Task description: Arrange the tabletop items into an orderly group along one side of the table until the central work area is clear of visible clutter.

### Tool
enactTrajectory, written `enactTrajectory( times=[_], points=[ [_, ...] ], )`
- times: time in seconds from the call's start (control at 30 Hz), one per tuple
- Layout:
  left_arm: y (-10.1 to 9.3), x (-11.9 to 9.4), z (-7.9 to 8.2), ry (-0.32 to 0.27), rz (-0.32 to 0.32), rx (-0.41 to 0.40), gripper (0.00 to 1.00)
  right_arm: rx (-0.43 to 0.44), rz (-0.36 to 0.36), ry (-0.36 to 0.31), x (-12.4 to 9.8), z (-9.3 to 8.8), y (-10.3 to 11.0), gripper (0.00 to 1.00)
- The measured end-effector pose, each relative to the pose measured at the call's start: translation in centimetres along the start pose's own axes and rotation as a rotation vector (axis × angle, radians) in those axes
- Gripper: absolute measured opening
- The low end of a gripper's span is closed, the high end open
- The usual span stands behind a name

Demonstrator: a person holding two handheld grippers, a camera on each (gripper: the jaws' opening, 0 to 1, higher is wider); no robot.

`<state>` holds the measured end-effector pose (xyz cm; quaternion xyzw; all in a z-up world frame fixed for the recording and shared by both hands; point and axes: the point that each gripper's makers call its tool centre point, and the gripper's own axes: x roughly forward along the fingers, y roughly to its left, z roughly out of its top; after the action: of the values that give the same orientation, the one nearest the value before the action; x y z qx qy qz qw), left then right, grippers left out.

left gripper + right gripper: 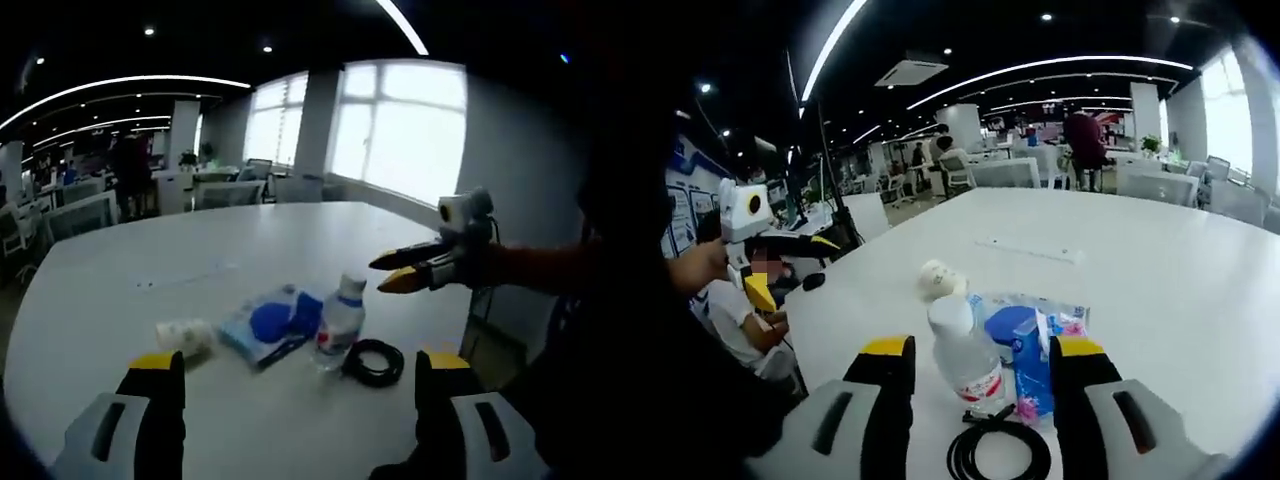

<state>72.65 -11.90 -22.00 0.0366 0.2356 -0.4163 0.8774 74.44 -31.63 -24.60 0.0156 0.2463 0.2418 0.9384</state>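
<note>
Tabletop items lie close together near one edge of the white table [150, 250]: a water bottle [965, 355] stands upright, a coiled black cable [998, 452] just beside it, a blue packet [272, 322] and a small white roll [183, 335]. The left gripper [295, 385] and right gripper [980, 365] hover with jaws spread, holding nothing.

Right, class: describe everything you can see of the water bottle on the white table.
The water bottle is small, of clear plastic, with a white cap and a label that looks blue in the left gripper view and red and white in the right gripper view. It stands upright on the white table, between the blue and white packet and the coiled black cable, very close to both. No gripper holds it.
</note>
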Motion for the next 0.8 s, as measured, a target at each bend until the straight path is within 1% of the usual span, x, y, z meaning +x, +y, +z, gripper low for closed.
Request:
enactTrajectory(
  times=[0.1,0.17,0.3,0.4,0.43,0.5,0.6,0.63,0.7,0.8],
  points=[
    [-0.4,0.5,0.3,0.004,-0.009,0.004,0.93,0.011,-0.022,0.007,-0.9,-0.4,-0.6,0.62],
    [-0.8,1.0,0.6,0.006,-0.023,0.008,0.91,0.016,-0.035,0.014,-1.6,-0.7,-0.7,0.65],
    [-1.5,2.2,1.8,-0.003,-0.050,0.024,0.90,0.025,-0.063,0.016,-2.7,-1.0,-1.4,0.75],
    [-2.2,3.5,2.7,-0.001,-0.087,0.048,0.89,0.040,-0.089,0.010,-3.4,-1.1,-1.7,0.80],
    [-2.2,3.6,2.8,0.000,-0.089,0.051,0.88,0.047,-0.096,0.006,-3.6,-1.2,-1.7,0.81],
    [-2.6,4.5,3.5,-0.011,-0.101,0.063,0.88,0.054,-0.101,0.004,-3.9,-1.2,-1.7,0.84],
    [-3.2,5.8,4.6,-0.031,-0.120,0.038,0.85,0.049,-0.103,0.012,-4.1,-1.5,-1.3,0.88],
    [-3.4,6.2,5.1,-0.034,-0.120,0.041,0.83,0.045,-0.103,0.012,-4.1,-1.5,-1.2,0.88],
    [-3.8,6.9,5.5,-0.036,-0.117,0.064,0.82,0.048,-0.103,0.011,-4.2,-1.5,-0.9,0.90],
    [-4.7,8.4,6.0,-0.038,-0.121,0.090,0.81,0.055,-0.115,0.009,-4.3,-1.7,-1.1,0.91]
  ],
)
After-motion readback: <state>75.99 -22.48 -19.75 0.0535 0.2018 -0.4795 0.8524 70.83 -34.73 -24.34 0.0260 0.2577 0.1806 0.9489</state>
